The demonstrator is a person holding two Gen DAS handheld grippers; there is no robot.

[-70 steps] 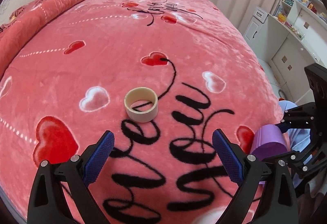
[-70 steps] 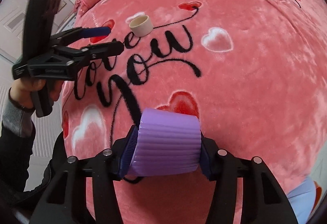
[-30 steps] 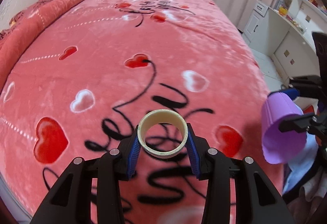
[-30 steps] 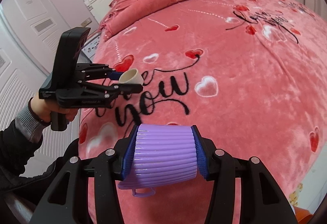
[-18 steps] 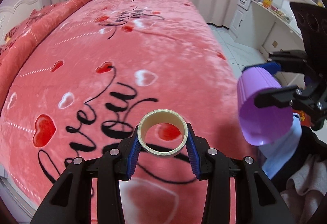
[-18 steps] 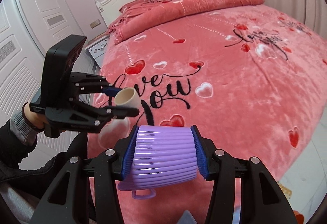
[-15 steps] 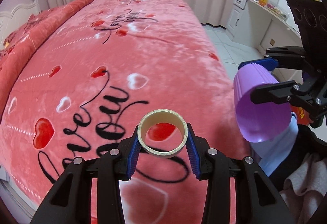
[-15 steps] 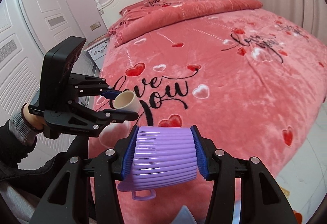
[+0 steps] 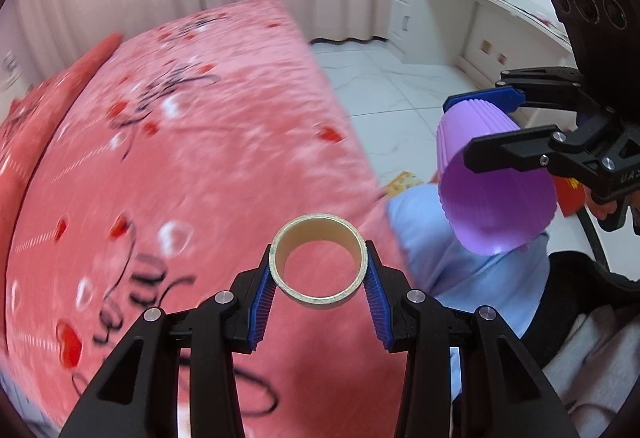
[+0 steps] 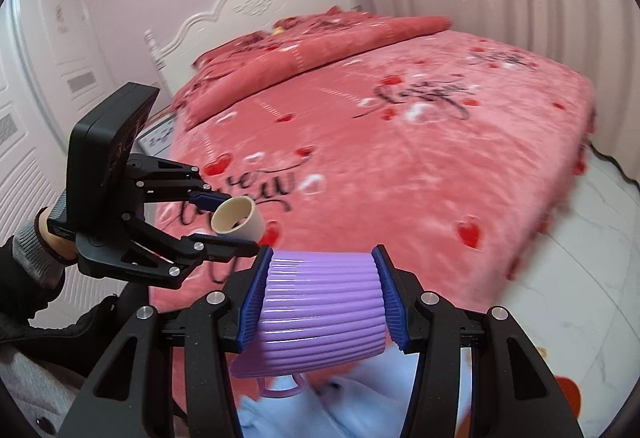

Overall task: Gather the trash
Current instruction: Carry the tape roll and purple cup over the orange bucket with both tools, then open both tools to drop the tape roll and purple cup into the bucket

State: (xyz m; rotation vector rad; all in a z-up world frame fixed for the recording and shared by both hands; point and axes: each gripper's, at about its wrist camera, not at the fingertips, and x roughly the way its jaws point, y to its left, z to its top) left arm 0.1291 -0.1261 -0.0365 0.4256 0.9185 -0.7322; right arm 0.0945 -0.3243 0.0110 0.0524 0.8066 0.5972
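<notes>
Both grippers are raised over the bed's (image 9: 192, 166) near corner: the left gripper (image 9: 319, 280) pinches an empty tape ring (image 9: 318, 265), the right gripper (image 10: 322, 300) clamps a ribbed purple bin (image 10: 320, 310) sideways. Only the right view shows the headboard (image 10: 256, 10) and the left hand (image 10: 50, 234); only the left shows the desk (image 9: 480, 18).

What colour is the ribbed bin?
Purple bin, clearest in the right wrist view.
</notes>
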